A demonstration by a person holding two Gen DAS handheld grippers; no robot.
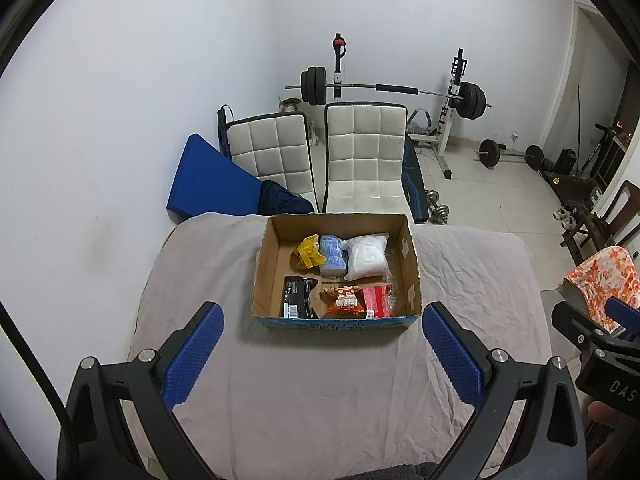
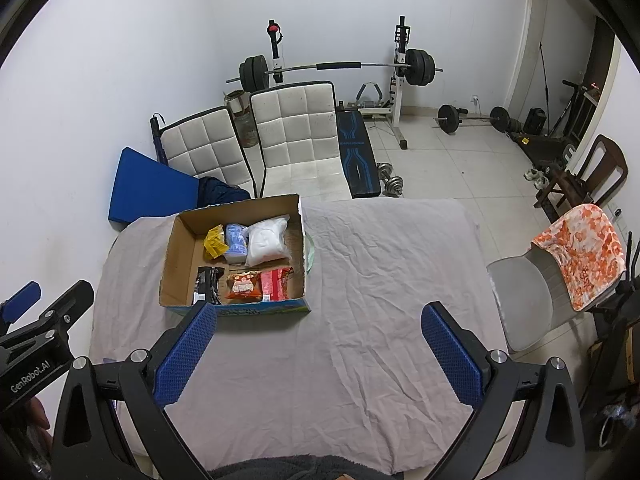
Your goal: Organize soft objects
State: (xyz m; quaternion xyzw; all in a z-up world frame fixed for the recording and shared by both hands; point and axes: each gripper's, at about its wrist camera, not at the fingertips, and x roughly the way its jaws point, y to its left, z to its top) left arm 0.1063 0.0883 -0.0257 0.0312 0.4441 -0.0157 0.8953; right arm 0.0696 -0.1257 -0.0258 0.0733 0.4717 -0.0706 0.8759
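An open cardboard box (image 1: 412, 264) (image 2: 176, 256) stands on the table covered by a grey cloth (image 1: 320, 392) (image 2: 380, 280). In it lie a yellow packet (image 1: 308, 252), a blue-white pack (image 1: 332, 254), a white bag (image 1: 366, 256), a black packet (image 1: 297, 296), an orange snack bag (image 1: 344, 301) and a red pack (image 1: 376, 300). My left gripper (image 1: 323, 332) is open and empty, above the cloth in front of the box. My right gripper (image 2: 320, 330) is open and empty, to the right of the box. Each gripper shows at the other view's edge.
Two white padded chairs (image 1: 364, 152) and a blue cushion (image 1: 208, 180) stand behind the table. A barbell rack (image 1: 396, 92) and weights fill the far floor. A grey chair with an orange towel (image 2: 580, 256) stands at the right of the table.
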